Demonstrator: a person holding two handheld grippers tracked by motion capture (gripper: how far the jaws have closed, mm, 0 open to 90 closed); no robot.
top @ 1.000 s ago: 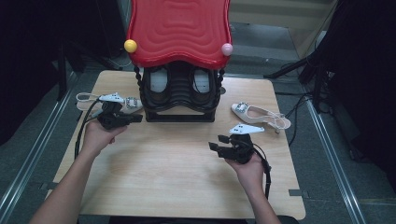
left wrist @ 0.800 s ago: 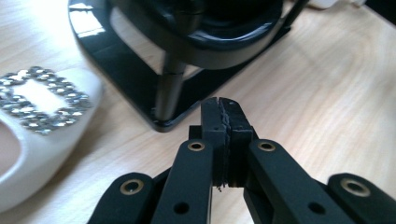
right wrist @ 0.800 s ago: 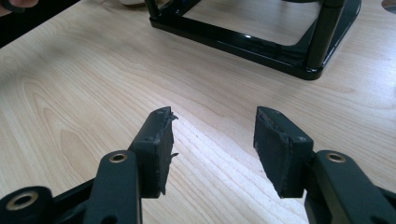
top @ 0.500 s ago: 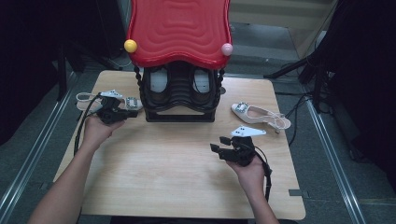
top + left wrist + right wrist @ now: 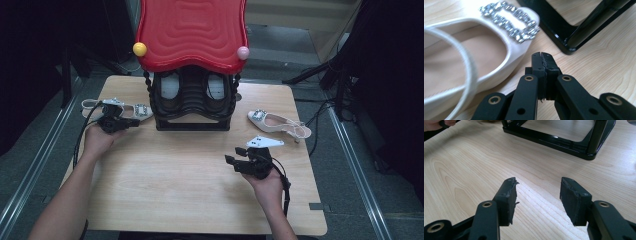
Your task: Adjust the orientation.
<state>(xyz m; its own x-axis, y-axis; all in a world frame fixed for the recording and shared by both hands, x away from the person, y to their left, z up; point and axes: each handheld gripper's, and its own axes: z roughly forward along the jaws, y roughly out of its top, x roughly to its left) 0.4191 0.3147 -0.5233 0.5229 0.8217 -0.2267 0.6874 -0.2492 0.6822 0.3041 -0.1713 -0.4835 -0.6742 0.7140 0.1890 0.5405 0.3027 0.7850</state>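
At the near right of the light wooden bench (image 5: 190, 195), the right claw (image 5: 231, 161) is held in the person's right hand (image 5: 267, 182) just above the bare boards. In the right gripper view its two black jaws are seen standing apart, with nothing but wood grain between them, and the claw (image 5: 537, 195) is pointed toward the base of the black shoe rack (image 5: 564, 141).

Farther off, at the left side of the bench, the left claw (image 5: 134, 122) is gripped by the left hand (image 5: 97, 140). In the left gripper view the jaws are seen pressed flat together, so the claw (image 5: 543, 55) is closed on nothing. It is pointed at the toe of the cream slingback shoe with a rhinestone buckle (image 5: 499, 47), which lies on the bench just beside the jaw tips; whether it is touched cannot be told. The same shoe (image 5: 141, 111) is seen in the high view close by the left foot of the rack (image 5: 192, 107).

A second cream buckled slingback shoe (image 5: 277, 124) lies on the bench to the right of the rack, well apart from both claws.

Inside the rack a pair of dark shoes with pale insoles (image 5: 192, 87) is stored. The rack is topped by a wavy red plastic lid (image 5: 192, 32), at whose corners a yellow ball (image 5: 139, 49) and a pink ball (image 5: 243, 52) are fixed.
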